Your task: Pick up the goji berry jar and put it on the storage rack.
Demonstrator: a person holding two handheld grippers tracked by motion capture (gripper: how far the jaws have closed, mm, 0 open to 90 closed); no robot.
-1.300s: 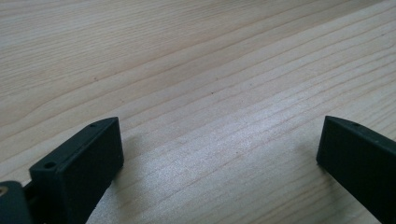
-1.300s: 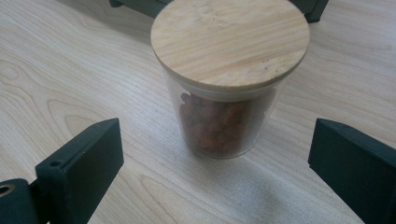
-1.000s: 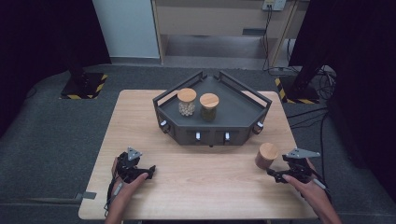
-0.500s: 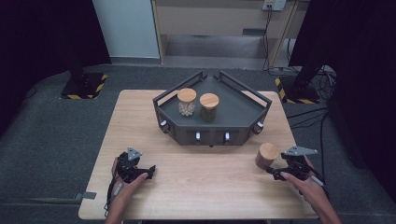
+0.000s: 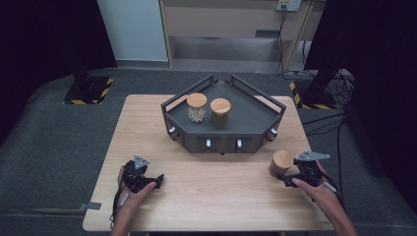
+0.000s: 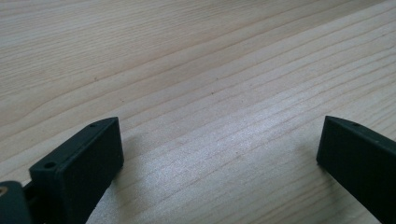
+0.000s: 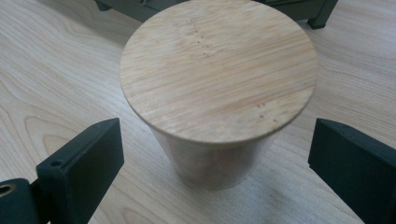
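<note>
- The right gripper [image 5: 289, 178] is held at the table's near right corner, its jaws spread wide apart; in the right gripper view they stand on either side of the wooden-lidded jar [image 7: 217, 88] without touching it.
- The jar [image 5: 281, 163] stands upright on the wooden table [image 5: 221, 196], just in front of the right gripper and near the right front corner of the dark tray [image 5: 255, 115].
- A round pale wood lid is seen to cover the jar; its contents cannot be told.
- The left gripper [image 5: 152, 182] is rested low over the near left part of the table, well apart from the jar; its jaws are parted, with bare tabletop [image 6: 210, 93] between them.
- Two more jars are stood side by side in the tray: one with pale round contents [image 5: 196, 107] and one with dark greenish contents [image 5: 220, 112], both lidded in wood.
- The tray is set at the far middle of the table, angular, with raised rails.
</note>
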